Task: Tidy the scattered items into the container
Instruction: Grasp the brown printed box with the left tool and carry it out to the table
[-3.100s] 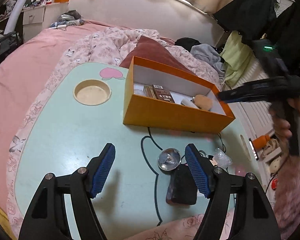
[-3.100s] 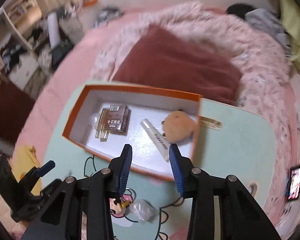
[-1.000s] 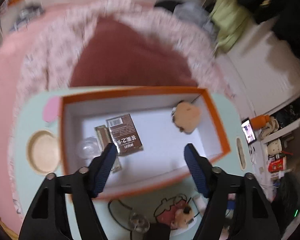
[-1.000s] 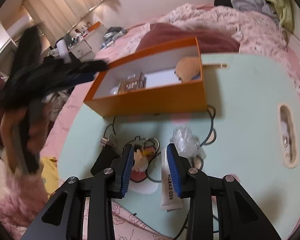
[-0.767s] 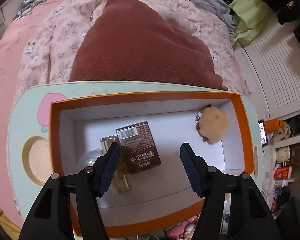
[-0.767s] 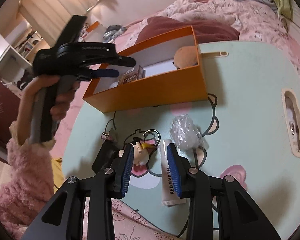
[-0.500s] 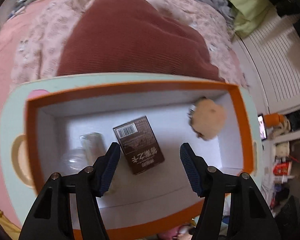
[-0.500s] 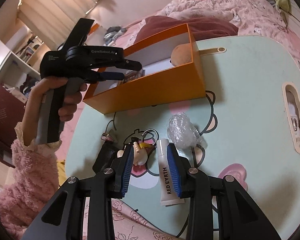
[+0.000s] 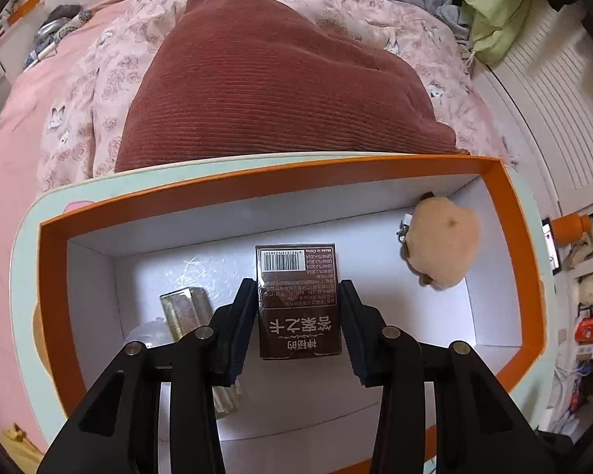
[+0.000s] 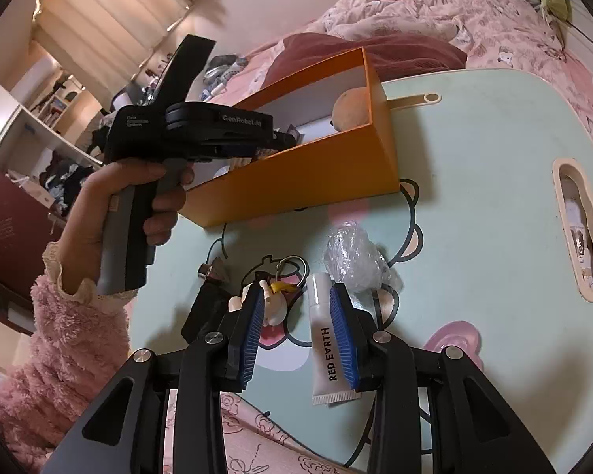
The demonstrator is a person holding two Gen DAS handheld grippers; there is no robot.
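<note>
Now the left gripper [image 9: 298,308], jaws just closing, clamps the brown pack [image 9: 299,300] inside the orange box [image 9: 146,201], seemingly repositioning it; the right gripper [image 10: 296,331] hovers part-open, empty.

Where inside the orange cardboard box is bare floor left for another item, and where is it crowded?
Free: the white floor of the orange cardboard box between the brown barcoded packet and the tan plush toy, and the strip along the far wall. Crowded: the left end, where a clear glass bottle lies beside the packet, which the left gripper straddles.
</note>
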